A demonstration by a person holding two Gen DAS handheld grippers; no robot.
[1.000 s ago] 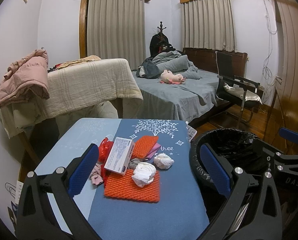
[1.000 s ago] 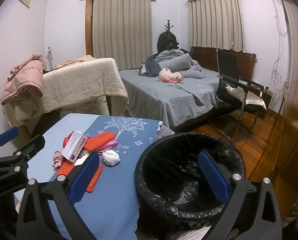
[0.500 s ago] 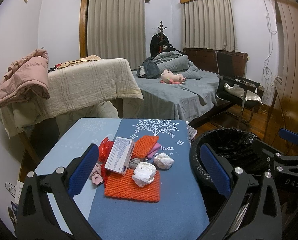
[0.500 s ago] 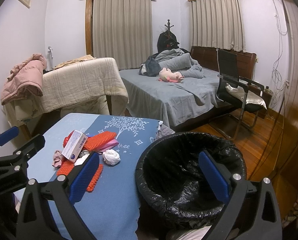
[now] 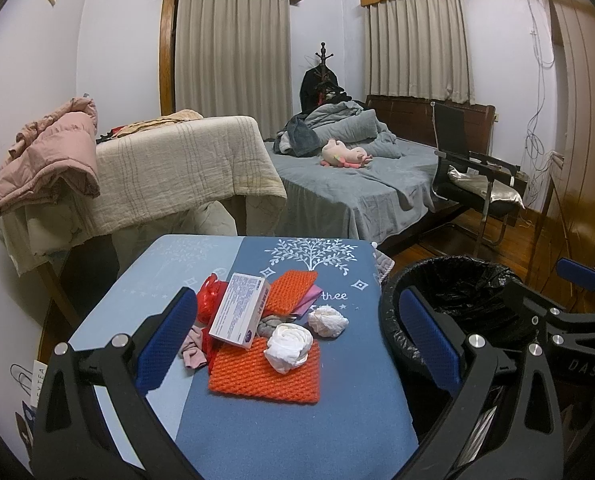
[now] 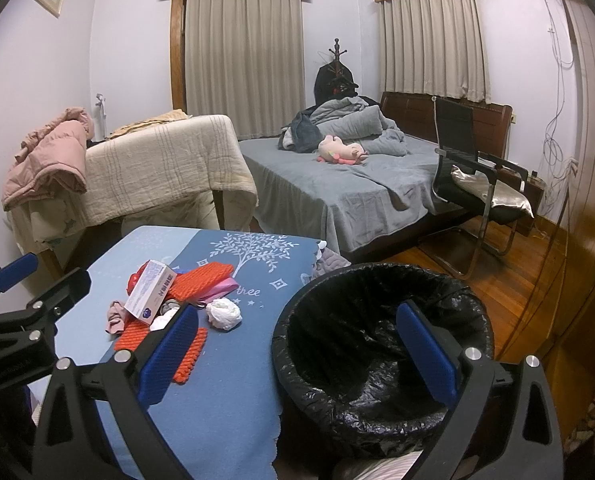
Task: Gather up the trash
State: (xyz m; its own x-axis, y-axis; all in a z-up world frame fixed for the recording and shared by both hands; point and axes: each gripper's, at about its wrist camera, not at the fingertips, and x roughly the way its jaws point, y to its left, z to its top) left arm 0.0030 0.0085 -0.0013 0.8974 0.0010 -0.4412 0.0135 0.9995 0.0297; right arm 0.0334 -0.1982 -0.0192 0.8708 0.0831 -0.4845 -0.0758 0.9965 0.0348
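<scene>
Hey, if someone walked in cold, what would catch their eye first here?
Probably the orange mats piled with a white box and crumpled tissues on the blue table. Right of the table stands a black-lined bin, seemingly empty. Both grippers, left and right, hang open.

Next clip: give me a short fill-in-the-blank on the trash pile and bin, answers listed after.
1. The white box leans on a pile atop the ____ tablecloth.
2. The trash bin is lined with a ____ bag.
3. Both the left gripper and the right gripper are ____ and hold nothing.
4. One crumpled tissue rests on an ____ knitted mat.

Answers: blue; black; open; orange
</scene>
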